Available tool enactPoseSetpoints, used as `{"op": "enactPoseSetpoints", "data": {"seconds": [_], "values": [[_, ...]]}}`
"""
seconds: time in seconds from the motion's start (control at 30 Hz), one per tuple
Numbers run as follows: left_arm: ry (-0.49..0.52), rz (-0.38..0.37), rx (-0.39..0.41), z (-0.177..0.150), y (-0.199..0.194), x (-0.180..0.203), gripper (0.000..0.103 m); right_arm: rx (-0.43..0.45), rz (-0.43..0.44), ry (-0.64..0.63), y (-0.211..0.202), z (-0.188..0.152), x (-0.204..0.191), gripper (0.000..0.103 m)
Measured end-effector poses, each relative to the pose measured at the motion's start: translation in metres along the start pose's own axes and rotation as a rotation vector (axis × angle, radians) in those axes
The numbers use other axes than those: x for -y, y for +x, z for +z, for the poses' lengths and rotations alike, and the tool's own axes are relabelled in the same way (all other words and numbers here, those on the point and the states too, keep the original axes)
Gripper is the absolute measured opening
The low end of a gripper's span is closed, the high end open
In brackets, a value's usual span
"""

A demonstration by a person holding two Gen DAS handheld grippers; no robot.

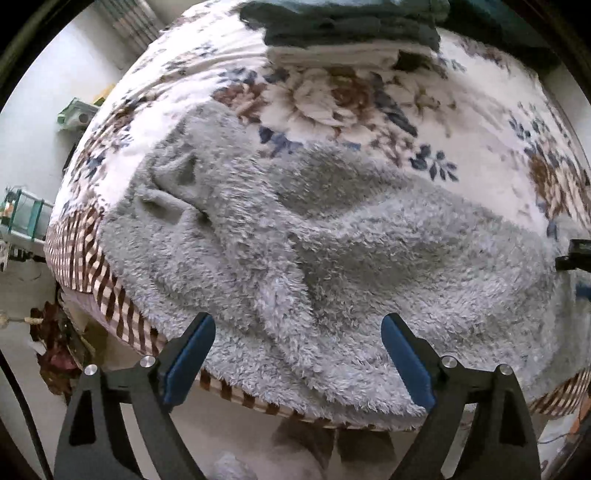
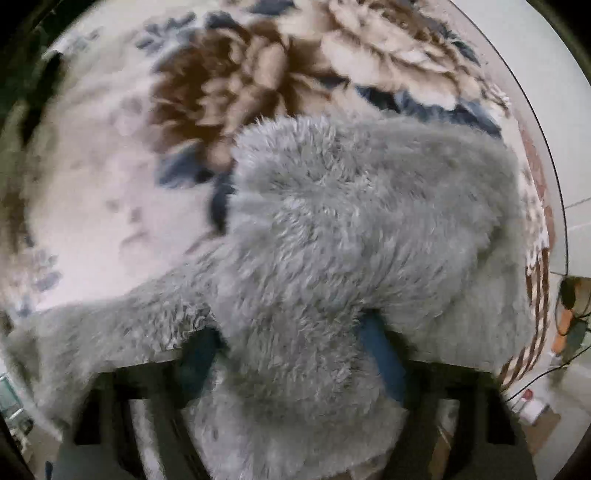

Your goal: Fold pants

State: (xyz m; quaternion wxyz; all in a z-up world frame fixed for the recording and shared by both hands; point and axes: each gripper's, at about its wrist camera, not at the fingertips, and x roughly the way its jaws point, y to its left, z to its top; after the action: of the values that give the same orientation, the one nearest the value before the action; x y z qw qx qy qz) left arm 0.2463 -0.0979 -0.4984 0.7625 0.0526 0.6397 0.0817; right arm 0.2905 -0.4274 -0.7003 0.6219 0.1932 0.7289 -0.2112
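Note:
Fluffy grey pants (image 1: pixel 295 240) lie spread across a floral blanket on a bed, reaching its near edge. My left gripper (image 1: pixel 297 332) is open above the pants' near edge, blue pads apart, holding nothing. In the right wrist view the same grey pants (image 2: pixel 351 221) bunch up over my right gripper (image 2: pixel 291 354). Its blue pads (image 2: pixel 380 354) sit on either side of a thick fold of fleece. The fleece hides the fingertips, and the frame is blurred. A bit of the right gripper (image 1: pixel 576 254) shows at the right edge of the left wrist view.
The floral blanket (image 1: pixel 369 103) covers the bed, with a brown checked border (image 1: pixel 85 251) at the near edge. A stack of folded dark green and white clothes (image 1: pixel 343 33) sits at the far side. Shelves and clutter (image 1: pixel 22 221) stand on the floor to the left.

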Motion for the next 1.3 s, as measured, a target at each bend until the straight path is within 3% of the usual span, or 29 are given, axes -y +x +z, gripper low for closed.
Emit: {"op": "enactPoseSetpoints", "data": {"seconds": [0.07, 0.2, 0.27, 0.33, 0.43, 0.47, 0.5, 0.57, 0.6, 0.7, 0.8, 0.93, 1.03, 1.23, 1.27, 1.3], "values": [[0.009, -0.006, -0.003, 0.001, -0.001, 0.003, 0.092, 0.052, 0.006, 0.042, -0.016, -0.007, 0.012, 0.015], [0.007, -0.037, 0.017, -0.002, -0.007, 0.015, 0.092, 0.202, 0.050, 0.157, -0.070, -0.056, 0.077, 0.014], [0.019, -0.056, -0.004, -0.002, -0.001, 0.026, 0.092, 0.212, 0.050, 0.233, -0.074, -0.081, 0.115, 0.014], [0.029, -0.076, -0.014, -0.002, 0.003, 0.037, 0.092, 0.148, 0.066, 0.312, -0.053, -0.092, 0.155, 0.016], [0.058, -0.089, -0.018, -0.004, 0.006, 0.051, 0.092, -0.042, 0.190, 0.448, -0.005, -0.110, 0.196, 0.024], [0.068, -0.091, -0.020, -0.004, 0.007, 0.054, 0.092, -0.068, 0.228, 0.483, 0.000, -0.117, 0.204, 0.030], [0.074, -0.095, -0.022, -0.004, 0.007, 0.055, 0.092, -0.071, 0.271, 0.514, 0.000, -0.121, 0.209, 0.035], [0.084, -0.108, -0.030, -0.003, 0.006, 0.054, 0.092, -0.033, 0.279, 0.534, -0.015, -0.127, 0.212, 0.058], [0.086, -0.109, -0.034, -0.002, 0.005, 0.052, 0.092, -0.011, 0.282, 0.542, -0.026, -0.131, 0.213, 0.061], [0.090, -0.109, -0.051, 0.010, 0.000, 0.035, 0.092, 0.041, 0.281, 0.528, -0.066, -0.143, 0.195, 0.061], [0.086, -0.094, -0.057, 0.030, 0.001, 0.012, 0.092, 0.047, 0.265, 0.396, -0.087, -0.151, 0.139, 0.061], [0.099, -0.047, -0.076, 0.071, 0.018, -0.030, 0.092, -0.089, 0.290, 0.329, -0.063, -0.172, 0.058, 0.061], [0.093, -0.025, -0.120, 0.111, 0.043, -0.062, 0.092, -0.208, 0.311, 0.370, -0.036, -0.186, 0.010, 0.061], [0.046, -0.022, -0.174, 0.191, 0.101, -0.107, 0.092, -0.222, 0.250, 0.441, -0.007, -0.203, -0.037, 0.061], [0.050, -0.023, -0.187, 0.199, 0.110, -0.109, 0.092, -0.211, 0.233, 0.464, -0.008, -0.206, -0.041, 0.058], [0.064, -0.026, -0.203, 0.206, 0.121, -0.110, 0.092, -0.195, 0.221, 0.481, -0.009, -0.208, -0.044, 0.045]]}}
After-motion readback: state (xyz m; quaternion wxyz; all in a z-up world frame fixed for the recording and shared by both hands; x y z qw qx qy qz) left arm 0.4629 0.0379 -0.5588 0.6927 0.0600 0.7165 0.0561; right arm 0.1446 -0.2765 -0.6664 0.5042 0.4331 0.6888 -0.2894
